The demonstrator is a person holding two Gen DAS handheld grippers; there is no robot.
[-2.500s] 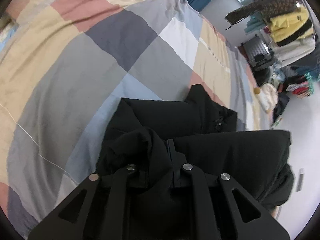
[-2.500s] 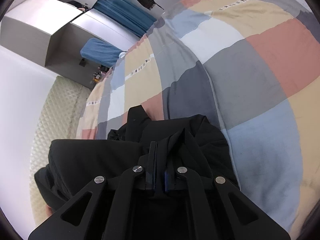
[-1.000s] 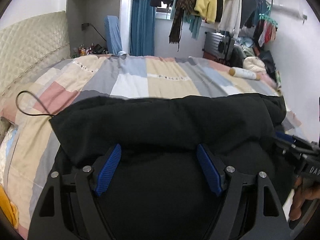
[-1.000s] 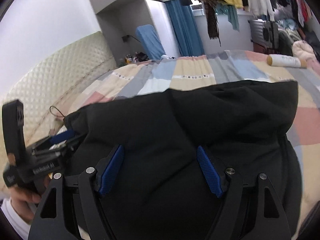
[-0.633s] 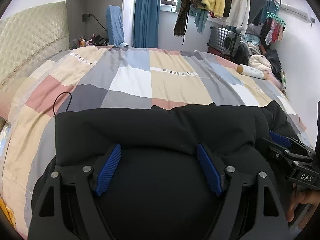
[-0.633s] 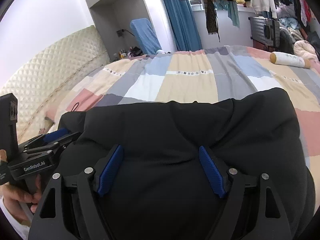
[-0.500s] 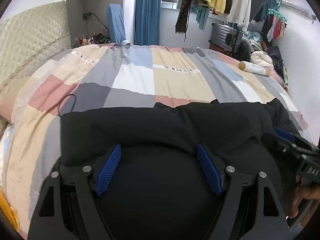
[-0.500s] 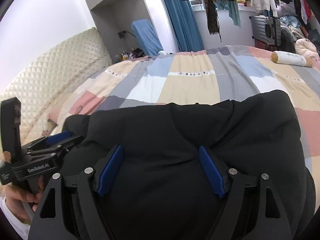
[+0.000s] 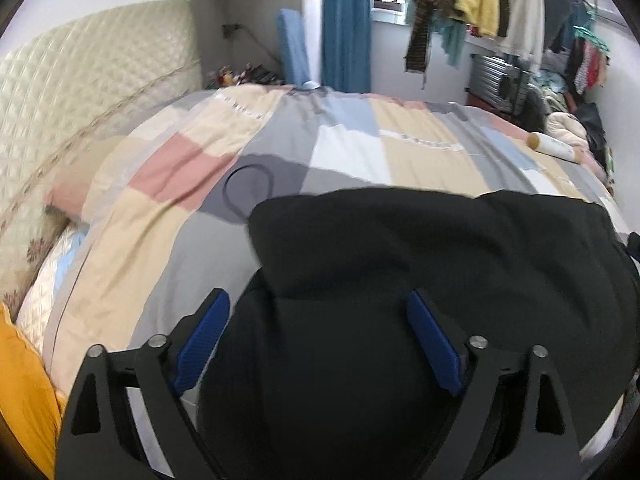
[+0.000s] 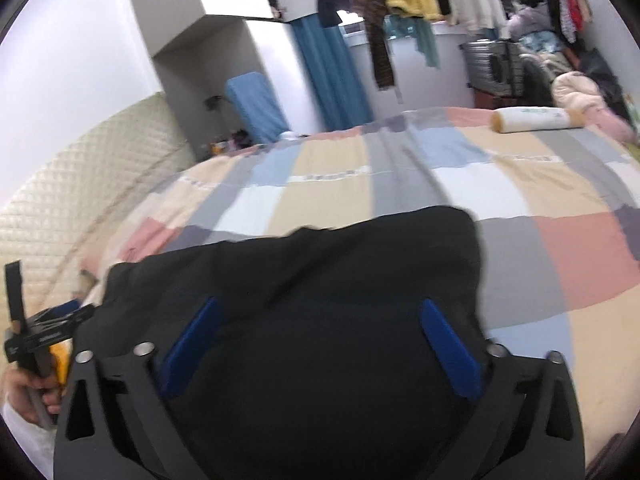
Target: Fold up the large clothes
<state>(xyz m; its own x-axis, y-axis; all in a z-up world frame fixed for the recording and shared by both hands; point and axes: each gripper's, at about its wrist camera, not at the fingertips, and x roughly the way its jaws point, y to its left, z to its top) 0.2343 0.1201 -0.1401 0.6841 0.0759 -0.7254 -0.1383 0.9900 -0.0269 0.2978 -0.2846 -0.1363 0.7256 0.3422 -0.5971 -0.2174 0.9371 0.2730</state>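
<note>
Black garment (image 9: 440,264) — apparently folded — beneath both wide-spread, empty hand-held grippers, left (image 9: 318,340) and right (image 10: 320,346).

**Black on a patchwork bed**

The garment (image 9: 440,264) is plain black. The bedspread (image 9: 352,152) is a patchwork of grey, cream, pink, white and pale blue blocks. The headboard (image 9: 80,92) is quilted cream. The curtain (image 9: 346,32) is teal blue. Both grippers have black frames and blue finger pads (image 9: 202,336).

Black gripper (image 9: 318,340) frames, blue ribbed pads (image 9: 434,344), silver screws (image 9: 478,342).
</note>
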